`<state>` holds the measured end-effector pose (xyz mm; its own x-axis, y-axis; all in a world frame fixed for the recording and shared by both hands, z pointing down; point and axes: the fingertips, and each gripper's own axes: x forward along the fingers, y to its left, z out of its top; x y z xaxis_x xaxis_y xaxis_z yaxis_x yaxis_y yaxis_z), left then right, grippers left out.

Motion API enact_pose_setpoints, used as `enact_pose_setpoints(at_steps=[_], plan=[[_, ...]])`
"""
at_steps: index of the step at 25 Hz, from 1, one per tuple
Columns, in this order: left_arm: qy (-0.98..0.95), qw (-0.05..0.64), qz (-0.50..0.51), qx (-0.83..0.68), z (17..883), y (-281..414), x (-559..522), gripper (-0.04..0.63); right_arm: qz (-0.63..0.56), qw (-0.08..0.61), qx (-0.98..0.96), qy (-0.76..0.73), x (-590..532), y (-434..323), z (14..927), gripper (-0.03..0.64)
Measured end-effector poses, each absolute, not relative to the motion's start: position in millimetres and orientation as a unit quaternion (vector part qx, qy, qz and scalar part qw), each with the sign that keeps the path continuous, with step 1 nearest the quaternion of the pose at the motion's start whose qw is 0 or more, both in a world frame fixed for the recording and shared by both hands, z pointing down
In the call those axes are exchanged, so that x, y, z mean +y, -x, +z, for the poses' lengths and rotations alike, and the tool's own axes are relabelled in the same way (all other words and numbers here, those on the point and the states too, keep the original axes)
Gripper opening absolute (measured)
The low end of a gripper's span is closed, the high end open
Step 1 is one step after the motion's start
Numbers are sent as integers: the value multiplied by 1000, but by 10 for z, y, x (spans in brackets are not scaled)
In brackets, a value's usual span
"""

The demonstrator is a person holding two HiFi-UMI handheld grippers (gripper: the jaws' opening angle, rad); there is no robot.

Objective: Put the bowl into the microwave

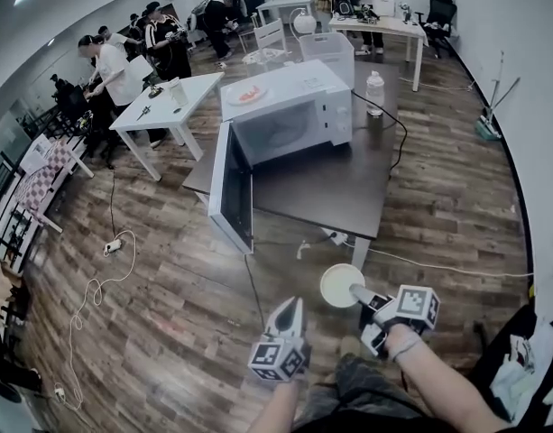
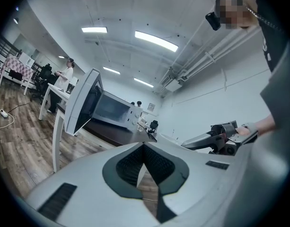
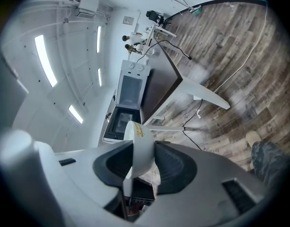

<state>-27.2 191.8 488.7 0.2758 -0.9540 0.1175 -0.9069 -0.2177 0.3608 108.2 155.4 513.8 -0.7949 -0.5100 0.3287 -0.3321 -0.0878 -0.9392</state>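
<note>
A white bowl (image 1: 339, 284) hangs over the wooden floor in front of the dark table (image 1: 335, 192). My right gripper (image 1: 357, 291) is shut on its rim. In the right gripper view the bowl (image 3: 141, 145) stands on edge between the two pads. The white microwave (image 1: 290, 106) sits on the table with its door (image 1: 231, 188) swung wide open to the left. It also shows in the right gripper view as the microwave (image 3: 131, 91) ahead. My left gripper (image 1: 289, 307) is low beside the bowl, shut and holding nothing. Its view shows the microwave door (image 2: 85, 100).
A plate (image 1: 247, 94) with something red lies on top of the microwave. A water bottle (image 1: 374, 91) stands at the table's far right, near a black cable. A power strip (image 1: 113, 244) with cords lies on the floor at left. People stand by a white table (image 1: 168, 97) at the back left.
</note>
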Motion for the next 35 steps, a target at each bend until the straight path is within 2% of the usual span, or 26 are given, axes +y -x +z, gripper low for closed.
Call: enact_pose_setpoints(at_steps=[17,35], plan=[[-761,178,-67,-620,4847,352,1052,2,-681,40,672,289,690,-905,5215,132],[-739,177,-83,-644,4938,451,689,2,-683,20,678,271,247,-803,5322,132]])
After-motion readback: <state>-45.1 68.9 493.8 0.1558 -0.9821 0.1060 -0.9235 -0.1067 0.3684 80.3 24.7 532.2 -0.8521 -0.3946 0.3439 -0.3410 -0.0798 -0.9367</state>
